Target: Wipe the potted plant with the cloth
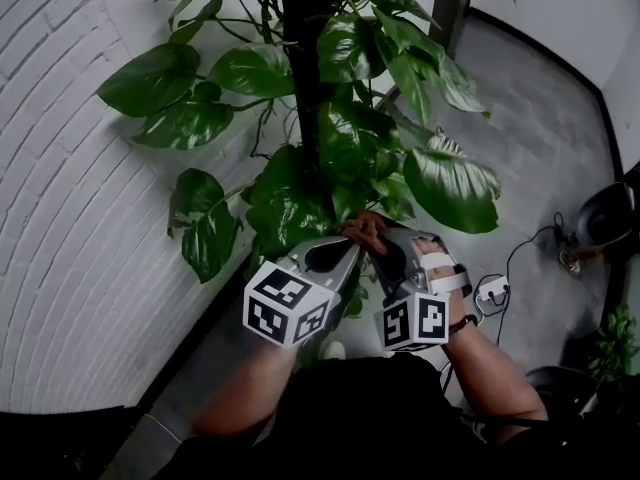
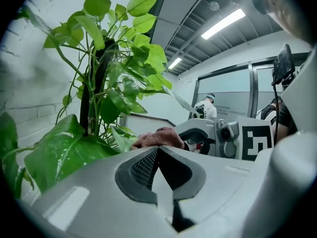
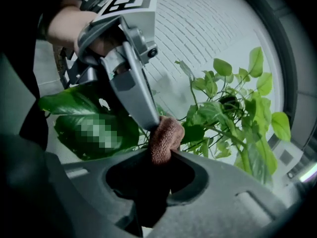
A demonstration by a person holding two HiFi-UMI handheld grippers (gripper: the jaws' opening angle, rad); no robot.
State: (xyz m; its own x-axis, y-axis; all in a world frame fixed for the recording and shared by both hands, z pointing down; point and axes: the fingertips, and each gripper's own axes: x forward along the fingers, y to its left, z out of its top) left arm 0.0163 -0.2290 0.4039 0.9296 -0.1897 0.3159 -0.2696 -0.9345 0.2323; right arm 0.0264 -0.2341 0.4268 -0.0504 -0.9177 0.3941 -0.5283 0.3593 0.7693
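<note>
The potted plant [image 1: 300, 183] climbs a dark central pole [image 1: 304, 58] and carries big glossy green leaves. Low in its foliage both grippers meet. My right gripper [image 1: 388, 246] is shut on a reddish-brown cloth [image 1: 365, 230], whose bunched end pokes out past the jaws [image 3: 166, 135]. My left gripper [image 1: 347, 253] has its jaws together with its tip against the cloth [image 2: 157, 138]. I see nothing between them. In the right gripper view the left gripper [image 3: 130, 81] slants down onto the cloth in front of a large dark leaf [image 3: 74, 115]. The pot is hidden.
A white brick wall [image 1: 70, 218] runs along the left, close behind the plant. Grey floor lies to the right with a cable and power strip [image 1: 490, 290], dark pots [image 1: 608, 213] and a small plant [image 1: 614, 343]. A person [image 2: 205, 108] stands far off.
</note>
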